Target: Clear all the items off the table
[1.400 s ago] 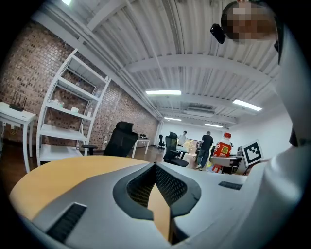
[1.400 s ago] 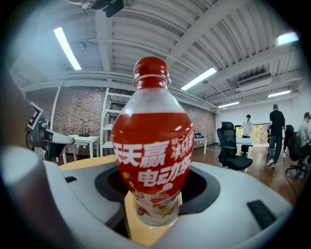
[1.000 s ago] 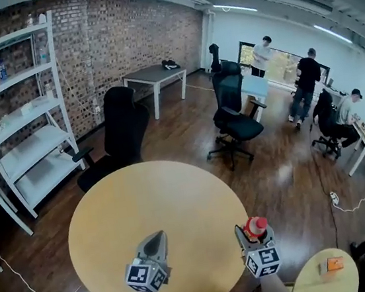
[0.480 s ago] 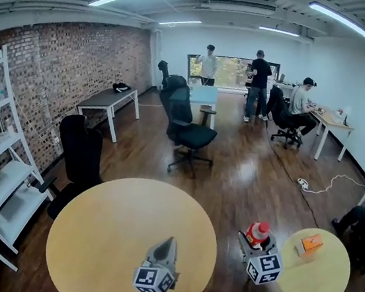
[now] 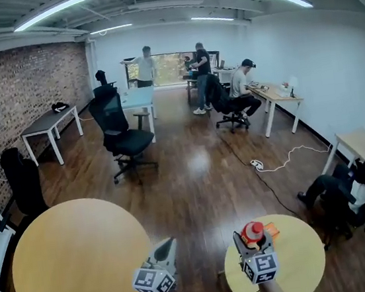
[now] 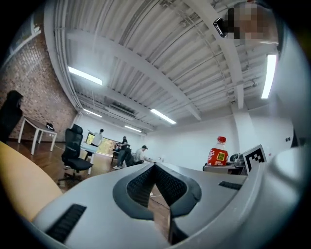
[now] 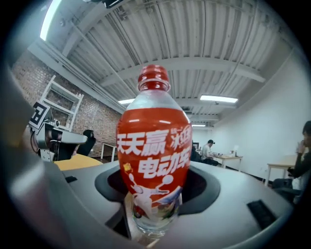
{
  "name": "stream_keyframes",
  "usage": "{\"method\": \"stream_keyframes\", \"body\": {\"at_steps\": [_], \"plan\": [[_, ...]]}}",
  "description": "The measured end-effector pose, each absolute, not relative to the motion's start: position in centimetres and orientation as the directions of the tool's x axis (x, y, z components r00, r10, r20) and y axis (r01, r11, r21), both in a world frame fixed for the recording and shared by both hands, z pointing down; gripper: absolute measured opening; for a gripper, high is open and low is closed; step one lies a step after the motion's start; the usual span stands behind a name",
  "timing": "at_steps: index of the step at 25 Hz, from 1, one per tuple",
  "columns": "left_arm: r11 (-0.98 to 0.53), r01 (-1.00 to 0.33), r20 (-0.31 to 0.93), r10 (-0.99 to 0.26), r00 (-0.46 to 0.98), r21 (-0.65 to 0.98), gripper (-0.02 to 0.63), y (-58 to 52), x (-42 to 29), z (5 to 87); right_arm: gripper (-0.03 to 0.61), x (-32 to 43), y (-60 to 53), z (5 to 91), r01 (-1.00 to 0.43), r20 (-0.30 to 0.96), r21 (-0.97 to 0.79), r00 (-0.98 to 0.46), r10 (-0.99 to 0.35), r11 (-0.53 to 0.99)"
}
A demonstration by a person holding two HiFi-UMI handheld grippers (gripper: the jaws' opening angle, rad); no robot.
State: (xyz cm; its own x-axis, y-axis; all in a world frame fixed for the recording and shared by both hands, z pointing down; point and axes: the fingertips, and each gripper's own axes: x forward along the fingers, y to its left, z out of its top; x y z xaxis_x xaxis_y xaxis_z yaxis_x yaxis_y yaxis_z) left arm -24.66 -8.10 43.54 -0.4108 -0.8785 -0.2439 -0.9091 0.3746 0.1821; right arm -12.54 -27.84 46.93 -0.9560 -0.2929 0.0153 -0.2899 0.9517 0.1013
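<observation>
My right gripper (image 5: pixel 254 241) is shut on a red-labelled bottle (image 5: pixel 253 230) with a red cap and holds it upright above the near edge of a small round wooden table (image 5: pixel 304 263). In the right gripper view the bottle (image 7: pixel 154 155) fills the middle, its lower part seated between the jaws of the right gripper (image 7: pixel 154 197). My left gripper (image 5: pixel 164 248) is shut with nothing in it, over the floor between the two tables. In the left gripper view the left gripper (image 6: pixel 156 168) shows its pads pressed together, and the bottle (image 6: pixel 219 153) stands off to the right. The large round table (image 5: pixel 72 270) at the left is bare.
An orange packet (image 5: pixel 273 233) lies on the small table just behind the bottle. A black office chair (image 5: pixel 122 133) stands mid-room and a cable (image 5: pixel 284 158) trails across the wood floor. A seated person (image 5: pixel 354 186) is at the right; several people are at desks in the back.
The head view has swung to the right: the large round table slid to the left and the small round table came under my right gripper. Both grippers keep their states.
</observation>
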Motion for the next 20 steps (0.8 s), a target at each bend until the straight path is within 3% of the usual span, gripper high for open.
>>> {"method": "stream_keyframes", "body": {"at_steps": [12,20], "plan": [[-0.077,-0.987,-0.16,-0.986,0.054,0.14,0.002,-30.2,-13.0,45.8,0.273,7.4,-43.4,51.7,-0.71,0.085,0.052,-0.697,-0.712,0.702],[-0.227,-0.958,-0.13,-0.97,0.206,0.177,0.002,-35.8,-9.6,45.6,0.275,14.3,-45.2,52.1,-0.833,0.118,0.041,-0.544,-0.831,0.552]]}}
